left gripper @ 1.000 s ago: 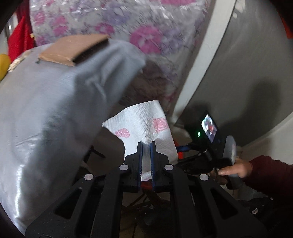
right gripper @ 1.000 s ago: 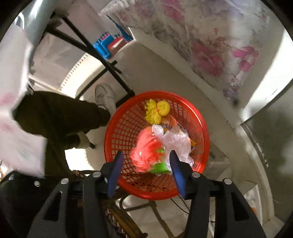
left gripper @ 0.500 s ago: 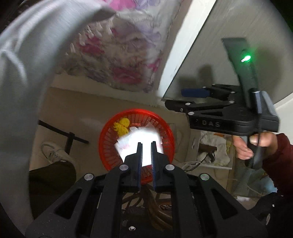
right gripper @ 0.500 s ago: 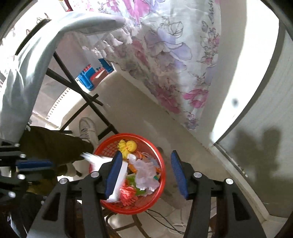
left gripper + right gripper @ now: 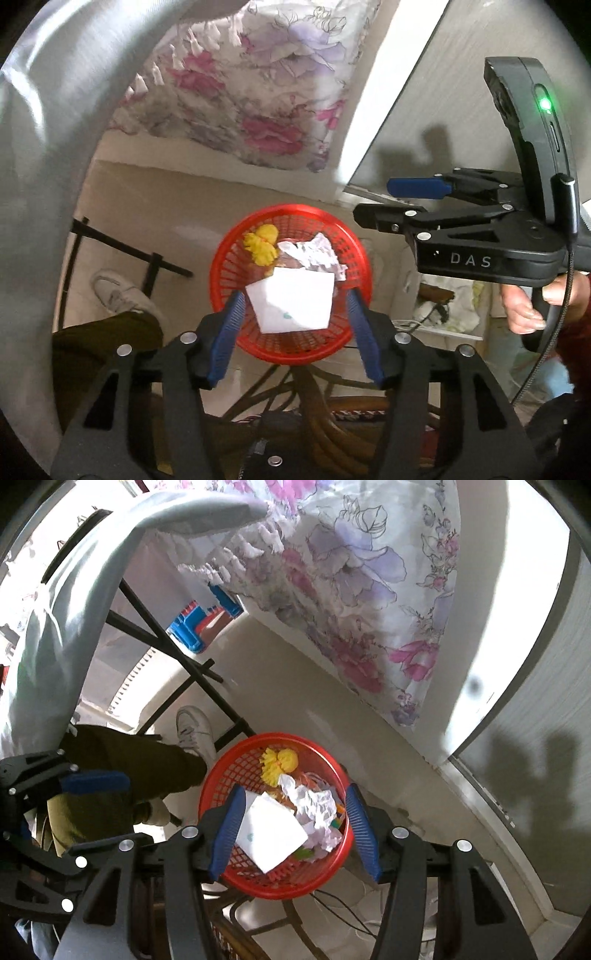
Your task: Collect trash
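Landmark: the red basket (image 5: 288, 295) on the floor, seen from above in both wrist views, is the bin for this job and every place below is told from it.
Left claw (image 5: 293, 332): its jaws have just been opening and now stand apart, nothing pressed between the blue pads; it hangs above the near side of the basket.
White tissue (image 5: 293, 301): lies flat inside the basket on top of the heap, towards the near rim, free of both pads in the left view; in the right view (image 5: 269, 834) it sits on the basket's left half.
Right claw (image 5: 291, 834): parted, empty, pointing down over the same basket; the jaws have been creeping wider, with only the basket's contents seen far below between them.
Also in the basket: a crumpled paper wad (image 5: 314, 254) just behind the tissue, and a yellow toy (image 5: 262, 243) at the far rim.
How the tissue handles: I judge it feather-light, limp and easily torn, likely to drift or cling, so a pinch at an edge or a folded corner with a gentle squeeze suits it; no stiffness to push against.
How the wad handles: light and springy by the look of it, best squeezed across its bulk.
Beside the basket: a person's shoe (image 5: 194, 731) and trouser leg to the left, a flowered cloth (image 5: 351, 590) hanging beyond it.
Step in hand: the drop looks done; the next piece of trash is not in view here.
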Tool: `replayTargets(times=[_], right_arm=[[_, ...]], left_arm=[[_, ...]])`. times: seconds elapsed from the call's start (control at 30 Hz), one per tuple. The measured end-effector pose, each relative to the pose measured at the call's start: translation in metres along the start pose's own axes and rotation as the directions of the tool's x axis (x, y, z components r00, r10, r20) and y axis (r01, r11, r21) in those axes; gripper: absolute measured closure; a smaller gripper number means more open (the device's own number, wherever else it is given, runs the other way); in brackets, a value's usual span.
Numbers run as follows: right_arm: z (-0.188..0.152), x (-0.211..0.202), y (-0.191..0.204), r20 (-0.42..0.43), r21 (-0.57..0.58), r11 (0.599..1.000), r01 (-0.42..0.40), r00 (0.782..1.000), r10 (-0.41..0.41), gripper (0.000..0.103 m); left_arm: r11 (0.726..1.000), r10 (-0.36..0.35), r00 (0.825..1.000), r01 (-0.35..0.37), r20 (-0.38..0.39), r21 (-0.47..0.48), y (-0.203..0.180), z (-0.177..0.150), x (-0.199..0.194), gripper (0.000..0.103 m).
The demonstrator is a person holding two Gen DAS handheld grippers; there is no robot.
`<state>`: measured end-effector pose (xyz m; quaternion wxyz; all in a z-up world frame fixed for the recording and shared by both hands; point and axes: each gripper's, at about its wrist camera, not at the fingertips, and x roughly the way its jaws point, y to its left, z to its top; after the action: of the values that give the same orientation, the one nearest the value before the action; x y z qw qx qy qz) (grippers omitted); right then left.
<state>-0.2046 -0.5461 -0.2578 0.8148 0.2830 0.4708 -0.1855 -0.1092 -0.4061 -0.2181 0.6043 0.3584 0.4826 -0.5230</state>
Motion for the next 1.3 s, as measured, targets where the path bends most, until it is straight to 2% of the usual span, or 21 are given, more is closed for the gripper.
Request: replayTargets(times=[0.27,0.43,0.67,0.8,0.87,1.0,1.1,1.17,1.3], right_arm=[[0.0,-0.029,0.017,-0.001,-0.058,0.997,0.053,0.999,-0.053,0.047],[0.004,-0.049,0.032,0.001,-0.097,0.992,0.077,0.997,-0.077,0.047],[-0.001,-0.085,0.057,0.004,-0.156,0.976,0.15,0.989,-0.151,0.044],[-0.01,-0.113,0.074,0.06,-0.222,0.951,0.217,0.976,-0.209,0.043],[-0.015,-0.13,0.082,0.1,-0.247,0.939,0.241,0.97,-0.222,0.039],[-0.025,-0.165,0.093,0.185,-0.266,0.93,0.254,0.96,-0.209,0.035],[-0.029,-0.193,0.096,0.259,-0.239,0.947,0.214,0.954,-0.15,0.027],[-0.031,-0.209,0.096,0.306,-0.213,0.961,0.178,0.946,-0.107,0.017],[-0.029,-0.211,0.094,0.317,-0.181,0.974,0.137,0.945,-0.074,0.015]], left_arm=[[0.998,0.07,0.995,-0.069,0.075,-0.006,-0.002,-0.01,-0.02,0.036],[0.996,0.09,0.988,-0.09,0.123,-0.003,-0.003,-0.014,-0.034,0.034],[0.996,0.085,0.978,-0.085,0.191,-0.008,-0.007,-0.019,-0.06,0.028],[0.995,0.102,0.967,-0.101,0.235,-0.014,-0.015,-0.024,-0.079,0.024],[0.993,0.117,0.96,-0.115,0.254,-0.022,-0.019,-0.027,-0.089,0.021],[0.985,0.171,0.936,-0.162,0.309,-0.052,-0.027,-0.033,-0.117,0.017],[0.978,0.209,0.911,-0.188,0.355,-0.091,-0.03,-0.037,-0.141,0.013],[0.974,0.225,0.897,-0.195,0.381,-0.114,-0.03,-0.04,-0.154,0.009],[0.963,0.27,0.864,-0.233,0.425,-0.139,-0.033,-0.049,-0.171,0.007]])
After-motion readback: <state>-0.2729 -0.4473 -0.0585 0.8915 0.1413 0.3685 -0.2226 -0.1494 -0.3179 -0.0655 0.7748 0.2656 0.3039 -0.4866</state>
